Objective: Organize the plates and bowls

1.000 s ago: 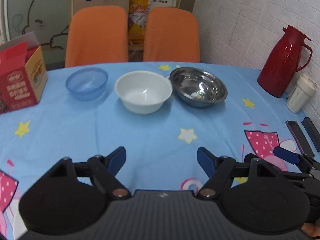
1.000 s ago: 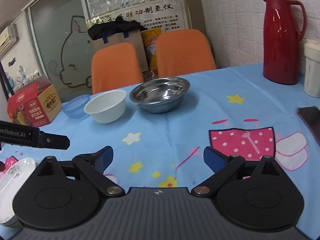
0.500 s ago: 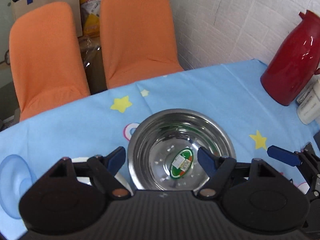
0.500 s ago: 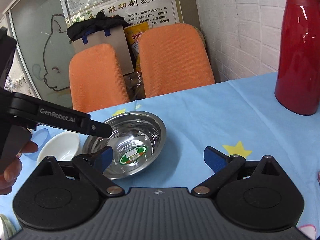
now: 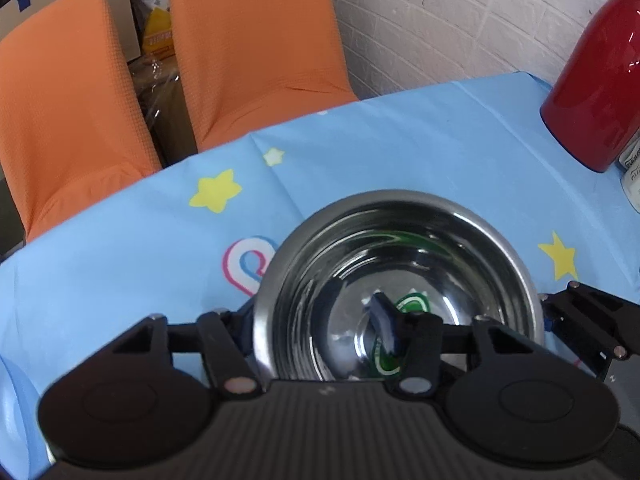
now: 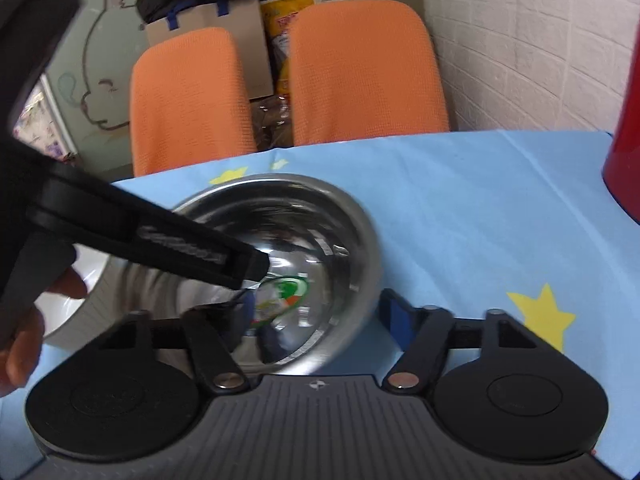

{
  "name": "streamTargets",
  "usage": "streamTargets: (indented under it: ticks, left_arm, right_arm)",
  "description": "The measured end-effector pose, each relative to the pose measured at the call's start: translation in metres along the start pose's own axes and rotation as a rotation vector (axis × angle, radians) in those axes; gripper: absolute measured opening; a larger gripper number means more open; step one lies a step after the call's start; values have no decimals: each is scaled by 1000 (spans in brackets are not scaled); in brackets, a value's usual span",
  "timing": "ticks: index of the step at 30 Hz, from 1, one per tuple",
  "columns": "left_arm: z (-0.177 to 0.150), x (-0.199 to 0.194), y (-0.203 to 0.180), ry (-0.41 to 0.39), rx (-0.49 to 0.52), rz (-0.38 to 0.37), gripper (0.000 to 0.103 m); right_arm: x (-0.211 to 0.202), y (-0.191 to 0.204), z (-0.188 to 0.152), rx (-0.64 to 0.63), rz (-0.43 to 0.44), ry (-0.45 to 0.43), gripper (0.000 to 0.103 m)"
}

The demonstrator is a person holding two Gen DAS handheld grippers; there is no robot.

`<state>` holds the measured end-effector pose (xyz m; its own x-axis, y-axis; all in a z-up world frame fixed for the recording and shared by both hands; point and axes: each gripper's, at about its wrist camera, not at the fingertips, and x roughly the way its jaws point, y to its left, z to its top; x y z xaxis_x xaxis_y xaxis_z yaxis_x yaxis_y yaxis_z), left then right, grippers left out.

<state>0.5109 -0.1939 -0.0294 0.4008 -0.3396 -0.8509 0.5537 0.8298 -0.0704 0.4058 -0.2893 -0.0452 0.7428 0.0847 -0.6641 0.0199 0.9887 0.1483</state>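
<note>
A steel bowl (image 5: pixel 400 268) with a green sticker inside sits on the blue tablecloth (image 5: pixel 400 152). My left gripper (image 5: pixel 316 328) is open and straddles the bowl's left rim, one finger inside and one outside. My right gripper (image 6: pixel 320 312) is open and straddles the bowl's (image 6: pixel 304 232) right rim, left finger inside, right finger outside. The left gripper's body (image 6: pixel 140 232) crosses over the bowl in the right wrist view. A white bowl (image 6: pixel 76 312) sits just left of the steel one. A blue bowl's edge (image 5: pixel 12 412) shows at far left.
A red thermos (image 5: pixel 596 80) and a white cup (image 5: pixel 632 176) stand at the right, the thermos also in the right wrist view (image 6: pixel 626 128). Two orange chairs (image 5: pixel 248 40) stand behind the table's far edge, with a cardboard box (image 6: pixel 208 32) behind them.
Both grippers have moved forward and down onto the steel bowl. Each now has one finger inside the bowl and one outside its rim.
</note>
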Motion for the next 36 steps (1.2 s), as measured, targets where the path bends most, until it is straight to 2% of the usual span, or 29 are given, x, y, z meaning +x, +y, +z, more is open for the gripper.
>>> streamTargets:
  ticks: [2,5,11,17,23,26,30,33,36]
  left_arm:
    - [-1,-2,-3,-5,2,22,51]
    - [-3,-11,-8,-11,-5,6,51]
    - [-25,-58,-40,-71,28,-4,52]
    - [-75,-110,-67,-105,39,-1,52]
    - [-144,-143,-73,-93,20,5,52]
    - [-182,-149,-71,-68,5,18,52]
    - [-217,-151,-66,-35,-13,37,52]
    - [-237,-155,-65,-33,-12,62,53]
    - [-244,-158,-62,-39,-26,70,52]
  right_arm:
    - [-3,4,-1,-11,-1,9,97]
    - [-12,2,-5,-4,0,12,97]
    - [-61,6,-16,-26,-33,-61,103]
    - [-129,14,-48,-18,-28,-133,103]
    - [-175,37,-94,-32,8,-123,103]
    - [-186,53,-121,-36,39,-98,103]
    - [-196,69,-153,-17,84,-58,103]
    - [-198,78,-167,-20,109,-33,103]
    - [-197,86,-172,-31,127,-20,103]
